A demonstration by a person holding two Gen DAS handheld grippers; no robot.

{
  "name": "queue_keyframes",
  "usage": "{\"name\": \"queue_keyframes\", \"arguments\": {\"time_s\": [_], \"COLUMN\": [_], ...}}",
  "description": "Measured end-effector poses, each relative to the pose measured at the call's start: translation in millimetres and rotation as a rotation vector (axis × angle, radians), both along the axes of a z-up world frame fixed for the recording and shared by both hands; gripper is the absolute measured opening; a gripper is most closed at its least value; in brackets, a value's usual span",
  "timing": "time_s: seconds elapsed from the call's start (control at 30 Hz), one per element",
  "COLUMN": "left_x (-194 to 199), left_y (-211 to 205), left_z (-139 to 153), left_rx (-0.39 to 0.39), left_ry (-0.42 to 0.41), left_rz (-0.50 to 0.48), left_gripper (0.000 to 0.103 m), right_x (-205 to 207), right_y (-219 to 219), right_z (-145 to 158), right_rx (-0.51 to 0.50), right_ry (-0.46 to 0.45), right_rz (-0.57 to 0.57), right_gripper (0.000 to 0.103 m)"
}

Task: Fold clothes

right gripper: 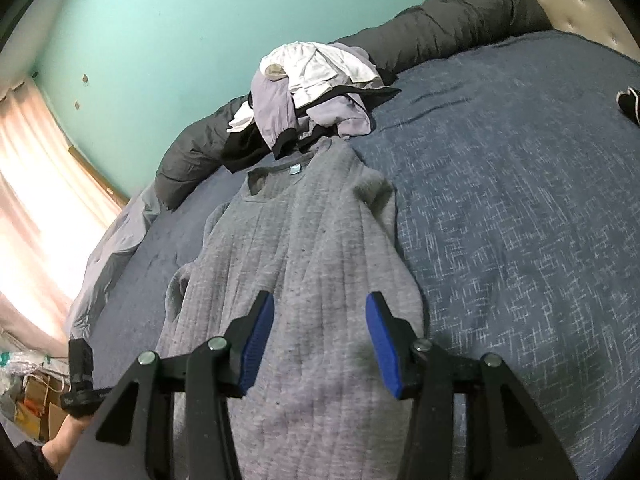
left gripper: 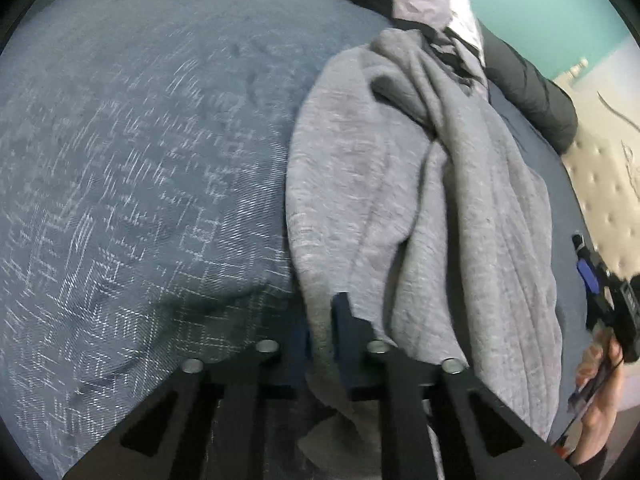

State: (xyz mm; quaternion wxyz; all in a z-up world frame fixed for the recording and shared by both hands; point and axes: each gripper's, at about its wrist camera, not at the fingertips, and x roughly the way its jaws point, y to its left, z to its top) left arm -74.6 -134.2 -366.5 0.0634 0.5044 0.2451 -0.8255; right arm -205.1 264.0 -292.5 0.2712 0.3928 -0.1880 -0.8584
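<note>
Grey T-shirt (right gripper: 304,248) lies on the bed (right gripper: 520,220); your left gripper (left gripper: 320,320) is clamped on its hem, your right gripper (right gripper: 320,320) hovers spread apart above it.

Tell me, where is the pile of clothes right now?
In the right wrist view, the pile of clothes sits on the blue bedspread just past the grey shirt's collar, beside the dark pillow.

Grey shirt (left gripper: 420,208) hem runs off frame at 6 o'clock, under gripper body. Bedspread (left gripper: 140,160) weave smeared w/ blur. Black item (right gripper: 630,104) at 3 o'clock cut by edge, can't ID.
</note>
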Motion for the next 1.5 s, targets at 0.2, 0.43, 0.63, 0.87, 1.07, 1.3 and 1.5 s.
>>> {"name": "queue_keyframes", "arguments": {"time_s": [0.2,0.43,0.63,0.87,1.07,1.3,1.5], "left_x": [8,19,16,27,45,76,47], "left_y": [-13,-53,-44,-18,-21,-59,-78], "left_z": [60,117,69,18,31,65,34], "left_rx": [-0.188,-0.444,-0.415,-0.311,-0.216,-0.215,-0.23], "left_ry": [0.026,-0.011,-0.098,-0.114,-0.049,0.04,-0.053], "left_rz": [-0.026,0.016,-0.035,-0.082,-0.068,0.075,0.057], "left_gripper": [0.004,0.004,0.004,0.005,0.037,0.044,0.045], "right_x": [1,2,1,-1,-2,-2,-2], "right_y": [-9,-12,-10,-9,-13,-9,-12], "right_z": [2,2,1,-3,-4,-7,-7], "right_rx": [-0.003,-0.012,-0.027,-0.032,-0.033,-0.052,-0.052], "right_ry": [0.008,0.001,-0.003,-0.016,-0.015,-0.029,-0.031], "right_rz": [0.017,0.025,0.02,0.014,0.024,0.012,0.018], "right_gripper": [0.049,0.049,0.049,0.049,0.049,0.049,0.049]}}
